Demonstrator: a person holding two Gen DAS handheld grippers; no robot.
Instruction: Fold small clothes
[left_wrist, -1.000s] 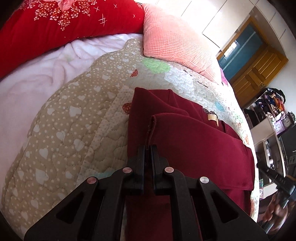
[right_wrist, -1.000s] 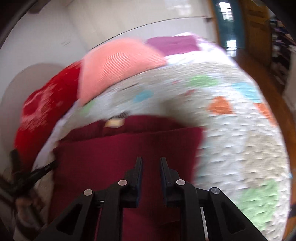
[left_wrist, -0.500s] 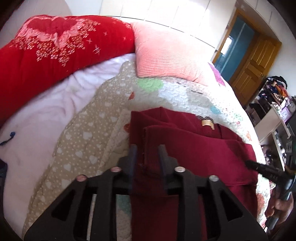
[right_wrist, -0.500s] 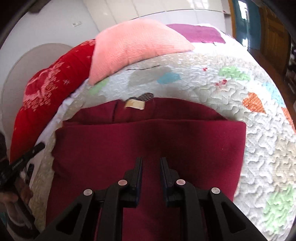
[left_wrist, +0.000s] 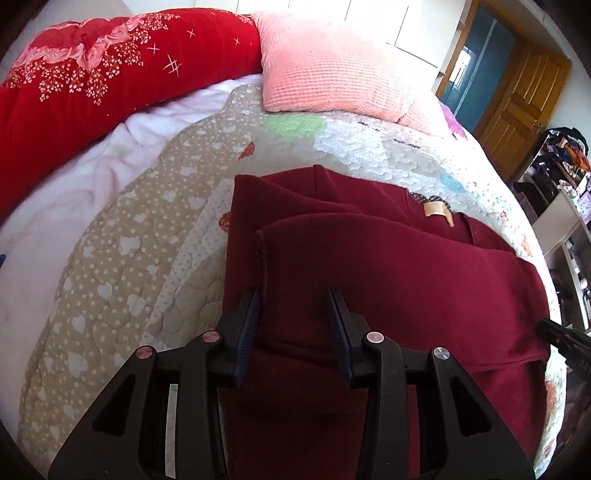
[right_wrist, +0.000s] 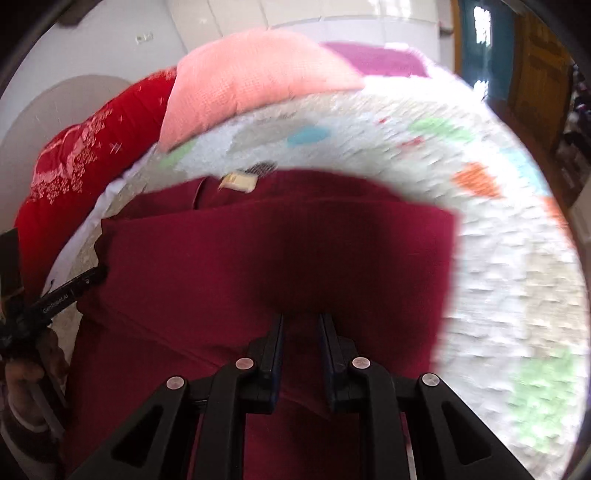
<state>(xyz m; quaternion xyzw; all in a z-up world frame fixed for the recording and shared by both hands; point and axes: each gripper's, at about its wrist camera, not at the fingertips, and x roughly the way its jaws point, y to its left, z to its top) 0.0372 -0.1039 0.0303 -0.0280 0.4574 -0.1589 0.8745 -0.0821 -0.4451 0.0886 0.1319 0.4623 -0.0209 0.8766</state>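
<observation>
A dark red garment (left_wrist: 388, 266) lies folded on the quilted bed, its top layer turned over the lower one, with a tan label (left_wrist: 436, 210) near the far edge. It also shows in the right wrist view (right_wrist: 277, 258). My left gripper (left_wrist: 294, 301) is open just above the garment's left edge, with nothing between its fingers. My right gripper (right_wrist: 301, 323) hovers over the garment's near part with a narrow gap between its fingers and holds nothing. The left gripper's tip (right_wrist: 74, 288) shows at the garment's left side in the right wrist view.
A patchwork quilt (left_wrist: 147, 221) covers the bed. A pink pillow (left_wrist: 332, 66) and a red floral bolster (left_wrist: 92, 74) lie at the head. A white sheet (left_wrist: 55, 184) shows on the left. A wooden door (left_wrist: 517, 103) and cluttered shelves (left_wrist: 565, 177) stand to the right.
My left gripper has opened, let go of the garment's folded edge and drawn back. My right gripper has stayed narrowly open and is moving, blurring its view.
</observation>
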